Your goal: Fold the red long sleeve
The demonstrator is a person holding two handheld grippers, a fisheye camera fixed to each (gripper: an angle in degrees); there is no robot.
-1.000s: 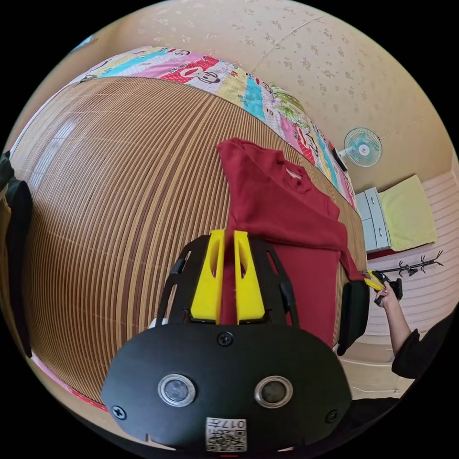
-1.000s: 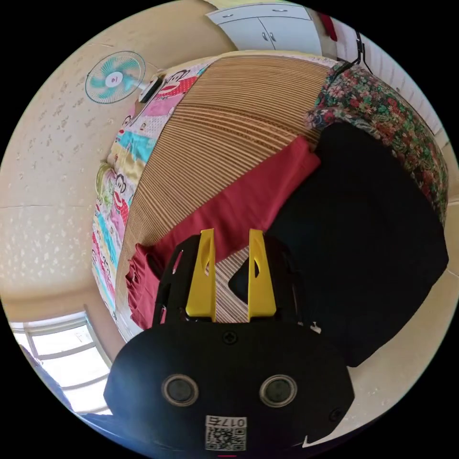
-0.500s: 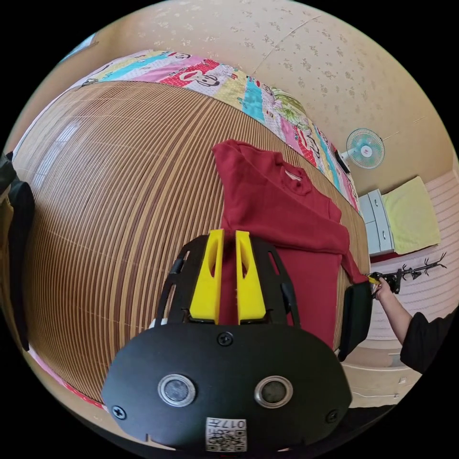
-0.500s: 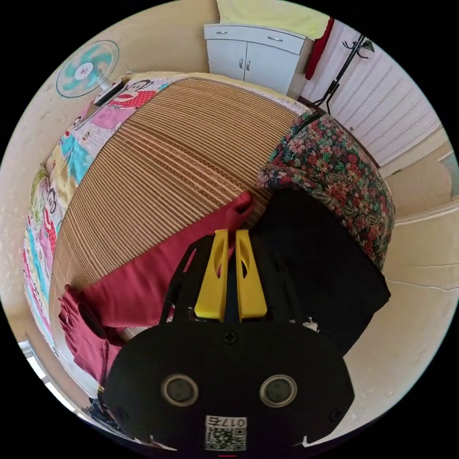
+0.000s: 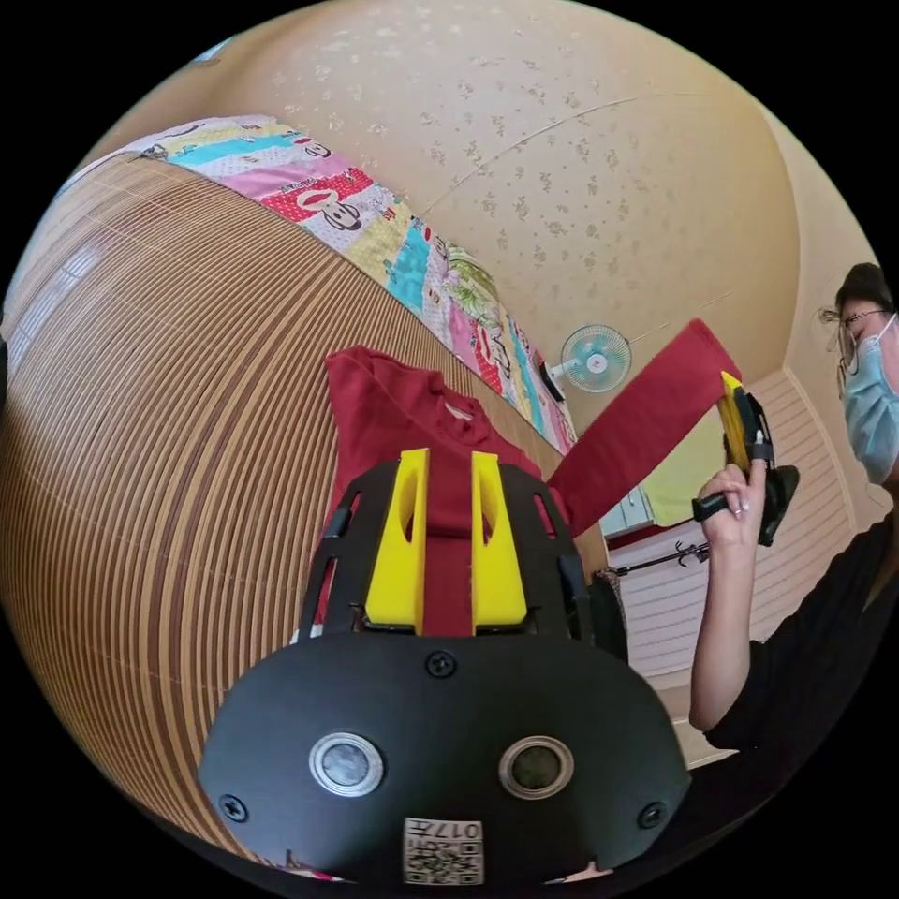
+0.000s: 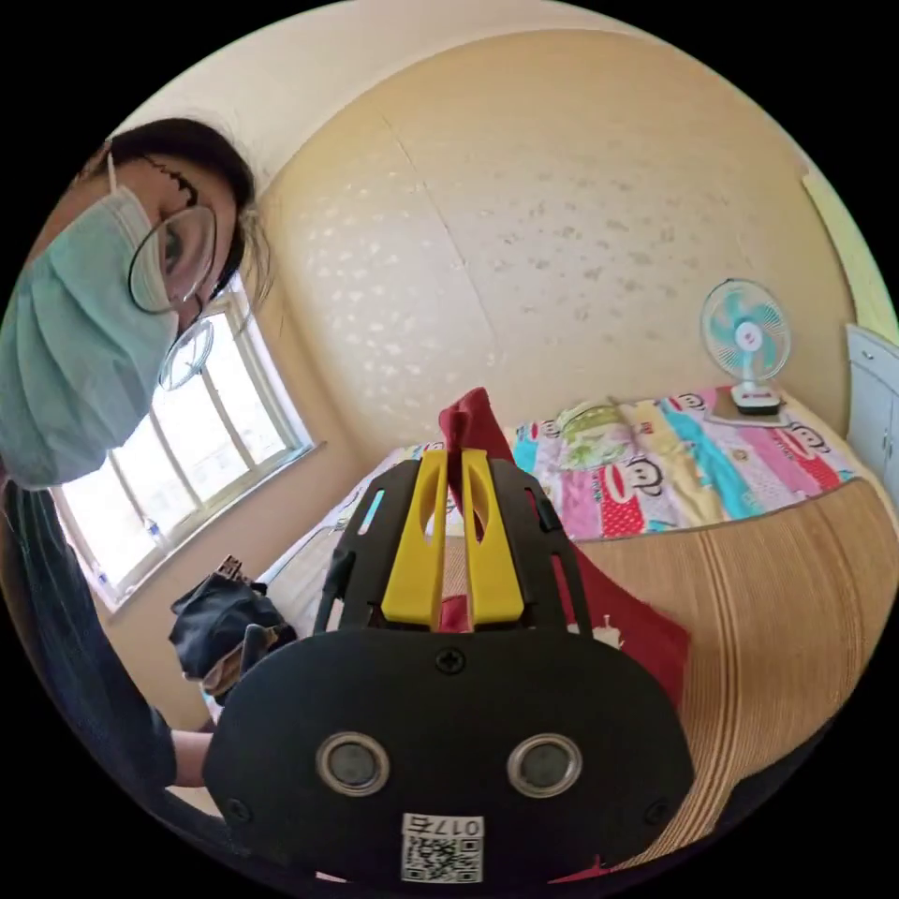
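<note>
The red long sleeve shirt (image 5: 393,421) lies flat on the bamboo mat (image 5: 169,421), collar toward the far wall. My left gripper (image 5: 449,461) is low over its near part. The jaws stand a narrow gap apart with red cloth pinched between them. One red sleeve (image 5: 646,421) stretches up off the mat to my right gripper (image 5: 733,412), which a hand (image 5: 729,506) holds high. In the right gripper view the right gripper (image 6: 456,461) is shut on the sleeve's cuff (image 6: 473,421), and the red cloth (image 6: 637,627) hangs down to the mat (image 6: 796,599).
A bright patchwork quilt (image 5: 412,253) runs along the wall side of the bed. A small fan (image 6: 746,337) stands at its end beside a white cabinet (image 6: 876,393). Dark clothes (image 6: 215,618) are piled under the window (image 6: 187,449). The person stands at the bed's edge.
The right gripper went from open to shut on the sleeve cuff at the bed's edge, then lifted it high into the air. The left jaws' gap has widened slightly. Both cameras tilted upward.
</note>
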